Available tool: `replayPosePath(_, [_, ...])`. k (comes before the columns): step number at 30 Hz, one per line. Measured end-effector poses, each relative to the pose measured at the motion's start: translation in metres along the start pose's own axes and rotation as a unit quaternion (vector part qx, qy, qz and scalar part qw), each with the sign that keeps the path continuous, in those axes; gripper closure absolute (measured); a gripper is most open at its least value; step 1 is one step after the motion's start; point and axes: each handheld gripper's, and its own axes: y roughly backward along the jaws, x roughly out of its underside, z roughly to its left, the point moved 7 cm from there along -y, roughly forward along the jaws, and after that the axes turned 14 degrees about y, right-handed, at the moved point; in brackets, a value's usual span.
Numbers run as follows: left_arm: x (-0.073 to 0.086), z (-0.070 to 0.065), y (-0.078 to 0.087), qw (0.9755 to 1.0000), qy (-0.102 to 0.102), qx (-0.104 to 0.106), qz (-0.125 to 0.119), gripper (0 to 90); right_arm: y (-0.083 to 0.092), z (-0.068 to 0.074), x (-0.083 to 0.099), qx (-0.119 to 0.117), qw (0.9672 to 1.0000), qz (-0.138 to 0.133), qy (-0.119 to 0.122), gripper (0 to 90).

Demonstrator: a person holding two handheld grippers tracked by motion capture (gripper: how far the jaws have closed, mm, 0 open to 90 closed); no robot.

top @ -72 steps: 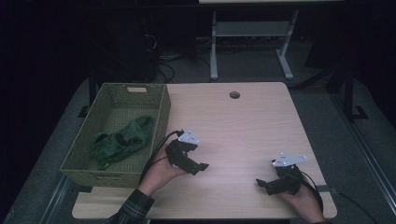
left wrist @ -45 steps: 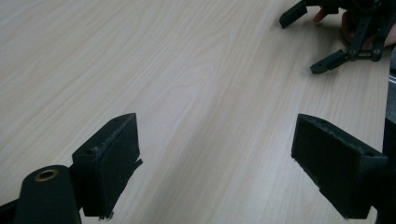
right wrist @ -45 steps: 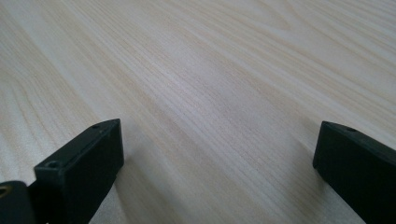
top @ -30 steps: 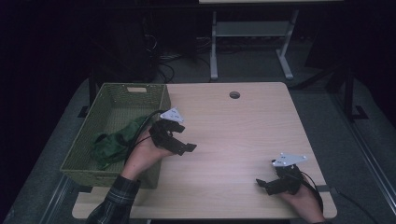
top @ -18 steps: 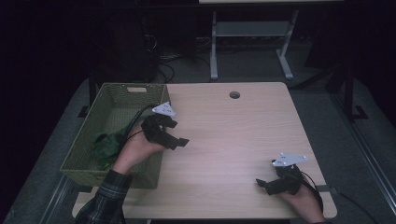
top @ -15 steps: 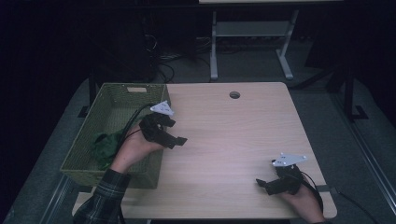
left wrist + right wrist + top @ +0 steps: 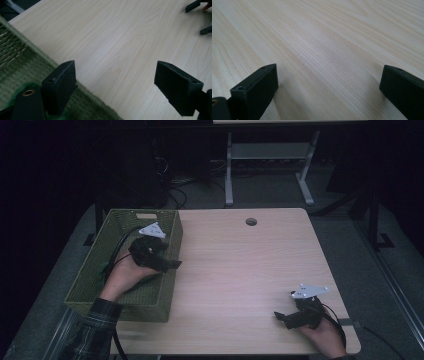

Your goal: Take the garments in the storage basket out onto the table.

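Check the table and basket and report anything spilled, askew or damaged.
Nothing stands out. The basket sits upright at the table's left edge, with green cloth inside. The left gripper is open over the basket's rim; the right gripper is open, low over bare wood.

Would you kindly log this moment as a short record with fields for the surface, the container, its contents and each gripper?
surface: light wooden table, round hole near far edge
container: green woven basket at the table's left side
contents: green cloth, mostly hidden by the hand
left gripper: open, over the basket's right wall, fingers pointing toward the table
right gripper: open, low over the table's near right corner, nothing between its fingers
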Motion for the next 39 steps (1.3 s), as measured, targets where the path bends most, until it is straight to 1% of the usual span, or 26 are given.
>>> replayPosePath(2, [0.002,0.005,0.003,1.0000,0.002,-0.005,-0.001,17.2,0.000,0.000,0.000,0.000,1.0000,0.000,0.000,1.5])
replayPosePath(4, [0.002,0.008,0.005,1.0000,0.004,-0.005,-0.004,19.9,0.000,0.000,0.000,0.000,1.0000,0.000,0.000,1.5])
replayPosePath(6, [0.006,0.017,0.010,0.9999,0.009,-0.012,-0.004,20.3,0.000,0.000,0.000,0.000,1.0000,0.000,0.000,1.5])
replayPosePath(12, [0.014,0.034,0.018,0.9995,0.014,-0.027,0.006,22.2,0.000,0.000,0.000,0.000,1.0000,0.000,0.000,1.5])
replayPosePath(17, [0.021,0.047,0.025,0.9993,0.016,-0.035,0.006,23.4,0.000,0.000,0.000,0.000,1.0000,0.000,0.000,1.5])
replayPosePath(18, [0.021,0.047,0.025,0.9993,0.016,-0.035,0.006,23.9,0.000,0.000,0.000,0.000,1.0000,0.000,0.000,1.5])
replayPosePath(19, [0.023,0.052,0.026,0.9991,0.019,-0.038,0.005,24.3,0.000,0.000,0.000,0.000,1.0000,0.000,-0.001,1.5])
replayPosePath(20, [0.025,0.054,0.027,0.9991,0.017,-0.039,0.007,25.0,0.000,0.000,0.000,0.000,1.0000,0.000,0.000,1.5])
replayPosePath(23, [0.030,0.063,0.027,0.9984,0.014,-0.051,0.016,26.0,0.000,0.000,0.000,0.000,1.0000,0.000,0.000,1.5])
replayPosePath(24, [0.030,0.063,0.027,0.9984,0.014,-0.051,0.016,26.0,0.000,0.000,0.000,0.000,1.0000,0.000,0.000,1.5])
replayPosePath(25, [0.033,0.070,0.028,0.9979,0.015,-0.059,0.022,26.0,0.000,0.000,0.000,0.000,1.0000,0.000,-0.001,1.5])
replayPosePath(27, [0.035,0.076,0.029,0.9973,0.020,-0.067,0.023,26.0,0.000,0.000,0.000,0.000,1.0000,0.000,-0.001,1.5])
replayPosePath(28, [0.036,0.079,0.030,0.9971,0.019,-0.070,0.024,26.0,0.000,0.000,0.000,0.000,1.0000,0.000,0.000,1.5])
replayPosePath(29, [0.038,0.081,0.030,0.9969,0.024,-0.071,0.025,26.0,0.000,0.000,0.000,0.000,1.0000,0.000,-0.001,1.5])
replayPosePath(32, [0.042,0.089,0.031,0.9966,0.025,-0.074,0.027,26.0,0.000,0.000,0.000,0.000,1.0000,0.000,0.000,1.5])
replayPosePath(35, [0.045,0.094,0.030,0.9965,0.022,-0.075,0.031,26.0,0.000,0.000,0.000,0.000,1.0000,0.000,-0.001,1.5])
replayPosePath(39, [0.048,0.099,0.026,0.9967,0.014,-0.070,0.037,25.9,0.000,0.000,0.000,0.000,1.0000,0.000,0.000,1.5])
